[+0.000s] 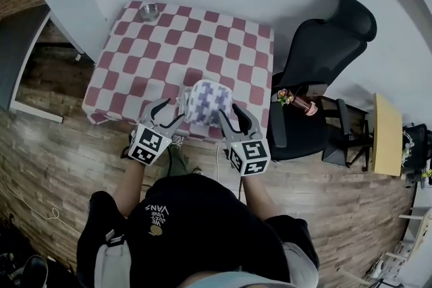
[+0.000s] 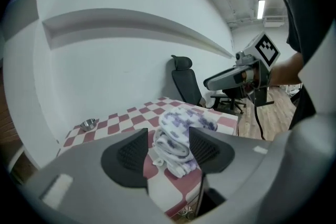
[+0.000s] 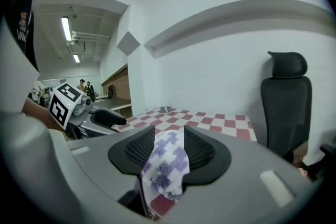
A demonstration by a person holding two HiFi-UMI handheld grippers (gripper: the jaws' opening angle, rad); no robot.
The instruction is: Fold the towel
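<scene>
Closest under the head camera I see the black shirt (image 1: 196, 226) of the person carrying the rig, with both forearms reaching forward to the marker cubes (image 1: 150, 144). Just past those, the left gripper (image 1: 170, 111) and the right gripper (image 1: 229, 110) flank the towel (image 1: 206, 101). It is a white cloth with a purple print, bunched into a folded bundle near the front edge of the table (image 1: 135, 57), which wears a red-and-white checked cover.

From the left gripper view I read its jaws as standing wide apart. The towel shows through the gap, lying on the checks with its stacked layers turned toward me, and neither pad presses on it. That same view shows the right gripper up and to the right of the bundle, clear of it, with no cloth hanging from it.

From the right gripper view, those jaws are apart as well. The printed cloth fills the gap between them, with a red check below it. From above, the tips sit just beside the towel's right edge, so I take this tong as gripping nothing.

At the table's far corner sits a small metal bowl (image 1: 148, 11). A black office chair (image 1: 324, 50) stands to the right of the table against the white wall, on a wooden floor (image 1: 54, 165).
</scene>
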